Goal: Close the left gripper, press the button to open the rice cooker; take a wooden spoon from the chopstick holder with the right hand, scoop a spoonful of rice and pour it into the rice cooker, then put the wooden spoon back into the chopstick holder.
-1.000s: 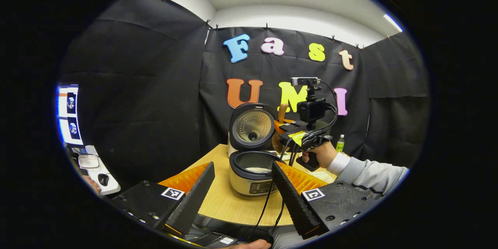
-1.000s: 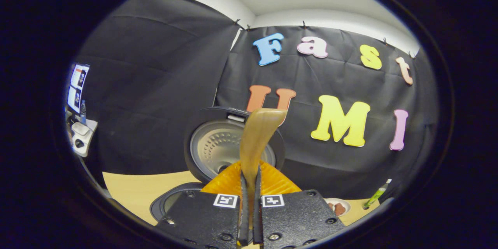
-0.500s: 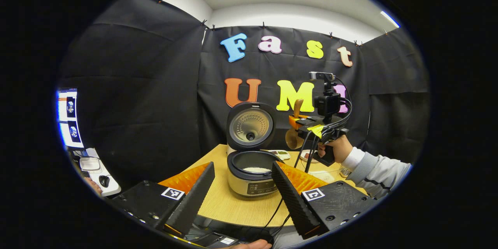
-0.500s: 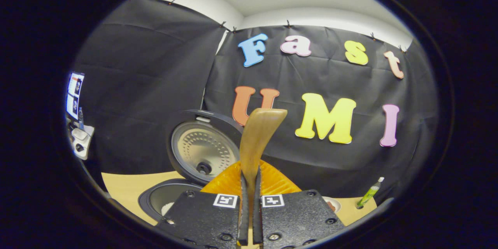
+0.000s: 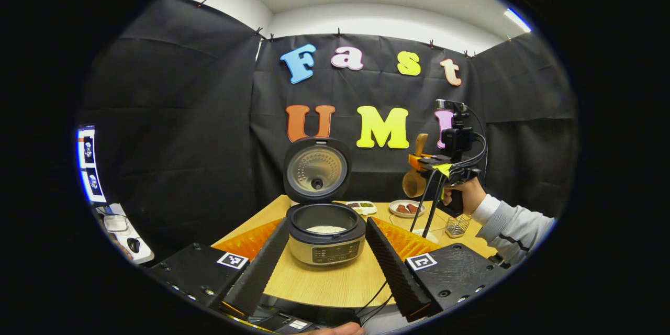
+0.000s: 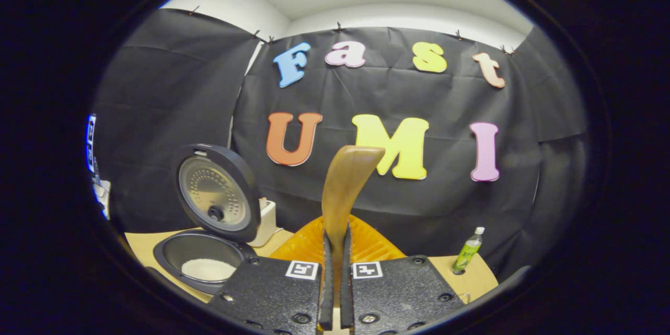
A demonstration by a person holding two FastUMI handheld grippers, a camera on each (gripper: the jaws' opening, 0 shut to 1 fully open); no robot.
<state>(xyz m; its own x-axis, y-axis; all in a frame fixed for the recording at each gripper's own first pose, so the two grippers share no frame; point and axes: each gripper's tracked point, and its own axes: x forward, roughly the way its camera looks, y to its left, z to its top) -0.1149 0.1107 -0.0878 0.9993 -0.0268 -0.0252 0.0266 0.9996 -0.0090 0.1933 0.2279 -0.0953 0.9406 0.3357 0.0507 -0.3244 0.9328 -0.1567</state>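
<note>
The rice cooker (image 5: 325, 243) stands open on the wooden table (image 5: 335, 282), lid (image 5: 316, 170) upright, white rice (image 5: 325, 229) in the pot. My left gripper (image 5: 327, 267) hangs open in front of it, holding nothing. To the cooker's right, a hand holds my right gripper (image 5: 421, 159) above the table, shut on the wooden spoon (image 5: 411, 183), whose bowl hangs below the fingers. In the right gripper view the spoon handle (image 6: 345, 193) rises from my right gripper (image 6: 335, 277), with the cooker (image 6: 201, 261) at lower left. The wire chopstick holder (image 5: 457, 226) sits below the hand.
Two small plates (image 5: 405, 208) with food lie behind the cooker. A green bottle (image 6: 467, 251) stands at the table's far right corner. Cables (image 5: 426, 204) hang from the right gripper down over the table. A desk with a screen (image 5: 89, 165) is at far left.
The right gripper has carried the spoon rightward, away from over the cooker, to above the chopstick holder. The left gripper stays open and has shifted slightly.
</note>
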